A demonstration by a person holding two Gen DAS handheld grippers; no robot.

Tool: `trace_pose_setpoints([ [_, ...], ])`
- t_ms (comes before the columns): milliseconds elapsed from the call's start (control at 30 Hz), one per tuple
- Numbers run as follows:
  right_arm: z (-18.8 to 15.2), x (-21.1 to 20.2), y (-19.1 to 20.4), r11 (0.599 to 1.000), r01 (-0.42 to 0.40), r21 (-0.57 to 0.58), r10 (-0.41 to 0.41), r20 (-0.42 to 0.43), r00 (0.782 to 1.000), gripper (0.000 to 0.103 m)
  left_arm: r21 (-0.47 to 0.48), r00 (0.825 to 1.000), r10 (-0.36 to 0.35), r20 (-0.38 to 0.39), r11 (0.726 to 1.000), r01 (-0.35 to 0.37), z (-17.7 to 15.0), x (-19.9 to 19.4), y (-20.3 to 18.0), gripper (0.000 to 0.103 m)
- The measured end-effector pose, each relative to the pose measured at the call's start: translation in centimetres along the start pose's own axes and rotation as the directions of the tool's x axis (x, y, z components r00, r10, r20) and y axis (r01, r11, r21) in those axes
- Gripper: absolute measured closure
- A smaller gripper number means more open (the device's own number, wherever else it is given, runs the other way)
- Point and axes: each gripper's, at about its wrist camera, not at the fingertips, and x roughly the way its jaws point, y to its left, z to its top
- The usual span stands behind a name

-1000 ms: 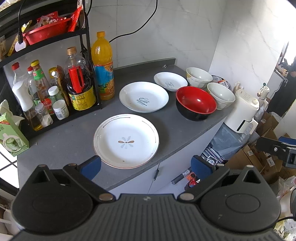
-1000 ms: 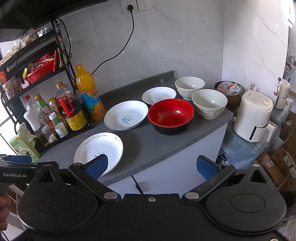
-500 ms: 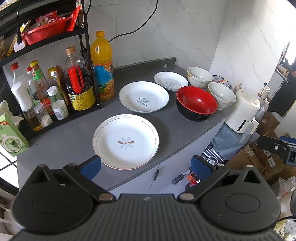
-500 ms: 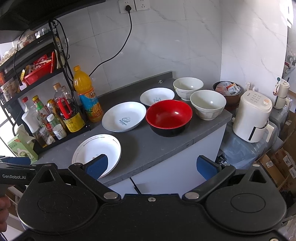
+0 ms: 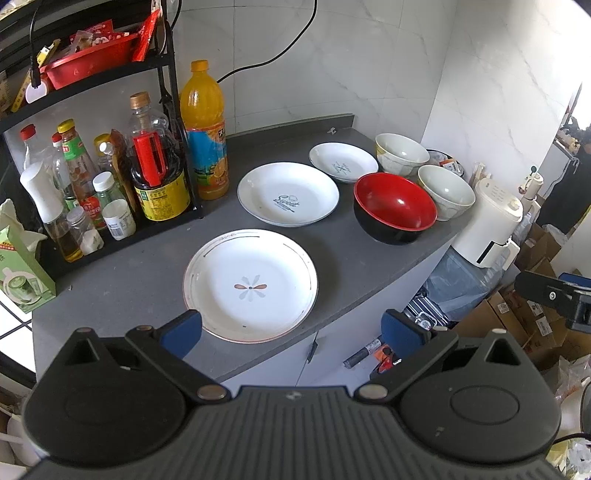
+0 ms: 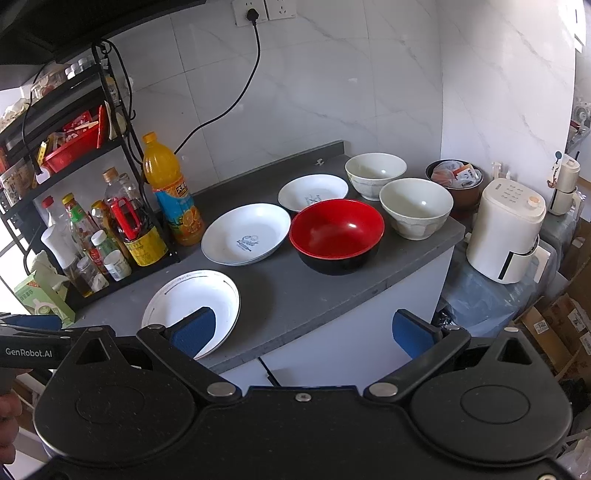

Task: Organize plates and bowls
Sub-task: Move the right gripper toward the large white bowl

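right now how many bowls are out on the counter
3. A red bowl sits near the counter's front edge, a cream bowl to its right near the counter's end, and another cream bowl behind them by the wall. None are stacked; none look hidden.

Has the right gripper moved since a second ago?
Yes. The right gripper has drifted slightly rightward: the red bowl and wall socket sit further left in its view.

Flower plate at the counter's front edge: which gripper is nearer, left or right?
Left. The left gripper hangs open right in front of the flower plate, one finger at its rim. The right gripper, also open, sits off to the plate's right, aimed toward the red bowl.
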Motion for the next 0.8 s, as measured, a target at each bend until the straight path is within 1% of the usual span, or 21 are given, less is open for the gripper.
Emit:
trace_pose_setpoints([
  [167,0.5,0.6,-0.3,1.000,-0.013,-0.008,0.013,-0.008,1.000,0.000,-0.010,1.000,0.003,0.006,1.000,-0.003,0.6,0.5,-0.5,0.001],
  [300,1.2,1.4,-1.4,1.000,-0.023,-0.002,0.023,-0.008,1.000,0.000,-0.012,1.000,0.007,0.002,1.000,-0.007,1.2,1.2,-1.3,0.001],
  [500,2.2,2.4,-3.9,0.999,-0.039,-0.004,0.039,0.002,0.999,0.000,-0.026,1.000,0.025,0.010,0.999,-0.024,2.4,2.3,-3.2,0.001],
  [667,3.1,3.2,-6.2,0.998,-0.065,-0.017,0.065,0.008,0.998,0.000,-0.041,0.999,0.038,0.033,0.998,-0.037,3.5,3.2,-5.2,0.001],
  [800,3.9,3.8,-8.1,0.997,-0.075,-0.023,0.075,0.009,0.997,0.000,-0.063,0.997,0.062,0.041,0.996,-0.059,4.6,3.9,-6.9,0.001],
])
